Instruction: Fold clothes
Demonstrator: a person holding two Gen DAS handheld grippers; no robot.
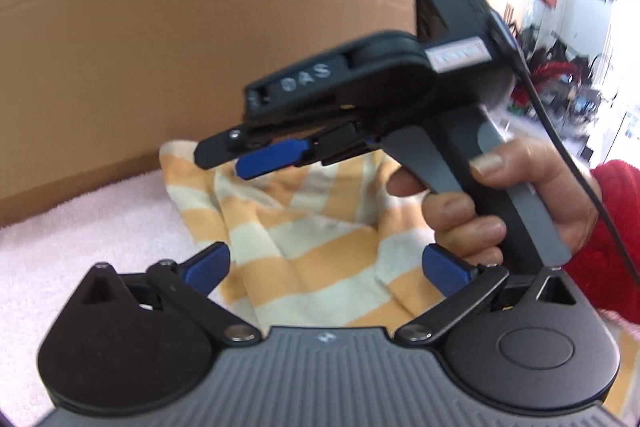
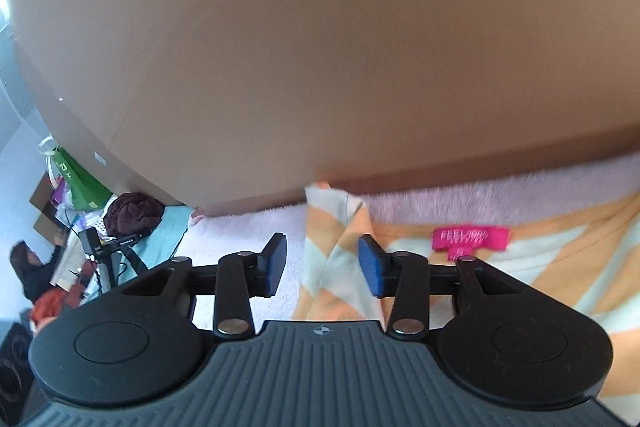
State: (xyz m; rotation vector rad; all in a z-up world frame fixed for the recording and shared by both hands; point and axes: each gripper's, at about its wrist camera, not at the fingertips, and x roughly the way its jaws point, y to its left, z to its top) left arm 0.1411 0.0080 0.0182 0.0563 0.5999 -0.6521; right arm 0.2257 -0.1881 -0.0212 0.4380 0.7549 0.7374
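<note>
An orange-and-cream striped garment (image 1: 320, 235) lies rumpled on a pink fleece cover (image 1: 80, 227). My left gripper (image 1: 326, 267) hovers over it, open wide, with nothing between its blue pads. Beyond it, a hand (image 1: 480, 211) in a red sleeve holds my right gripper (image 1: 240, 157) above the garment's far edge. In the right wrist view, the right gripper (image 2: 324, 263) is open. A folded corner of the garment (image 2: 332, 251) shows in the gap, and the pads do not press on it. A pink neck label (image 2: 470, 237) lies to the right.
A tall cardboard wall (image 1: 200, 27) stands right behind the fleece cover (image 2: 500, 195). Left of the cover's edge lies floor clutter: a green bag (image 2: 80, 183), a dark bundle of cloth (image 2: 134, 213) and a small stand. A person (image 2: 28, 267) sits at the far left.
</note>
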